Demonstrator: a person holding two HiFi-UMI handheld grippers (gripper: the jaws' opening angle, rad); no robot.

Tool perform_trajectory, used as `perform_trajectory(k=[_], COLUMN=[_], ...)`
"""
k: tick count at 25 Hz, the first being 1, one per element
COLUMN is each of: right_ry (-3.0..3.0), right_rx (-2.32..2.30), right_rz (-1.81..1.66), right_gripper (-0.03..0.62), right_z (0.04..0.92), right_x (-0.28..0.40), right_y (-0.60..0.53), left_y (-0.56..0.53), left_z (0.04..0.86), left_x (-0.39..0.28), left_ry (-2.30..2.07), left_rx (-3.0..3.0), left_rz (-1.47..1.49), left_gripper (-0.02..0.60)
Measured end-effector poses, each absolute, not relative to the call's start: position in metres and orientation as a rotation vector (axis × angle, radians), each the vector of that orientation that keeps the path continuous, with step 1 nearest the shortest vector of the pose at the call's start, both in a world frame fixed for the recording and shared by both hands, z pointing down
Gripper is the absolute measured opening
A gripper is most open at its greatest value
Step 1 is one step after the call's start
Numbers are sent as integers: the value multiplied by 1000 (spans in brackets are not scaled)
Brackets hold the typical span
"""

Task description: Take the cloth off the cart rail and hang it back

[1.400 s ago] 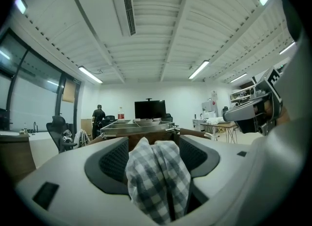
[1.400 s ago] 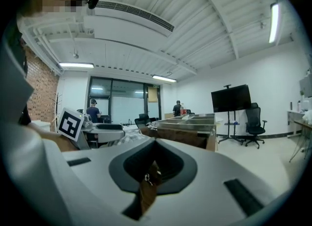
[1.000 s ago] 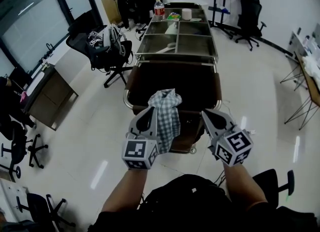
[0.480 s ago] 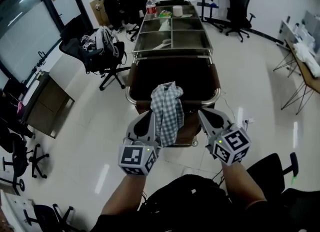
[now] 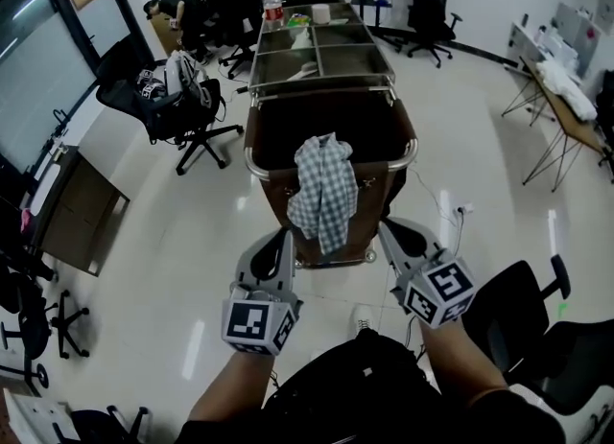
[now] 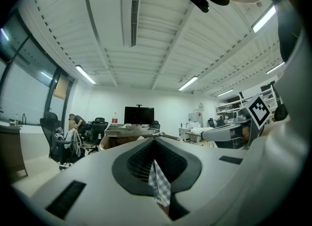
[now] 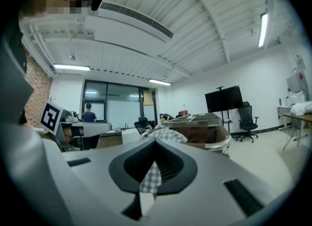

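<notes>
The checked cloth [image 5: 324, 193] is draped over the near cart rail [image 5: 408, 157], bunched, with most of its length hanging down the outer side. On smooth chrome that uneven weight could probably let it slide to the floor [image 5: 173, 241]. The left gripper [image 5: 285, 237] and right gripper [image 5: 385, 228] both have their jaws pressed together on nothing, near the cloth but apart from it, so neither looks ready to catch it. A black office chair [image 5: 523, 308] close behind on the right is a bumping risk. The floor is glossy pale tile in an open office with a desk [image 5: 77, 204].
</notes>
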State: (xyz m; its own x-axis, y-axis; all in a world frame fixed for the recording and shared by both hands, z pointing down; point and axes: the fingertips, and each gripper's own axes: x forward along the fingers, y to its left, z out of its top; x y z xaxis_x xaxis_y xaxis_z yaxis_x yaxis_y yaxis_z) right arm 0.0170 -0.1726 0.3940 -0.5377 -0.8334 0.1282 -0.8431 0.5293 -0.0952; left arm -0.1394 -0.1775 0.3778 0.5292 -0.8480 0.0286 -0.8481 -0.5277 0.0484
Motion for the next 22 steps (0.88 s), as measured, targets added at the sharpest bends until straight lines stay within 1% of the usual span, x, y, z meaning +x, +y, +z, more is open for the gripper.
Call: perform_trajectory(k=[11, 17, 22], right_ry=[-2587, -2568, -2580], right_rx=[1555, 1535, 1514], right_rz=[259, 241, 201], right_gripper=[14, 12, 12], right_z=[421, 427, 415], right_x=[4, -5, -10], right_y=[-107, -95, -91], left_y=[-125, -110, -109], left_z=[402, 402, 391], left_x=[-143, -148, -154], left_ry=[-1387, -1375, -1405], left_rx=[2739, 2738, 2736], left_rz=[14, 20, -20], left_gripper=[0, 0, 0])
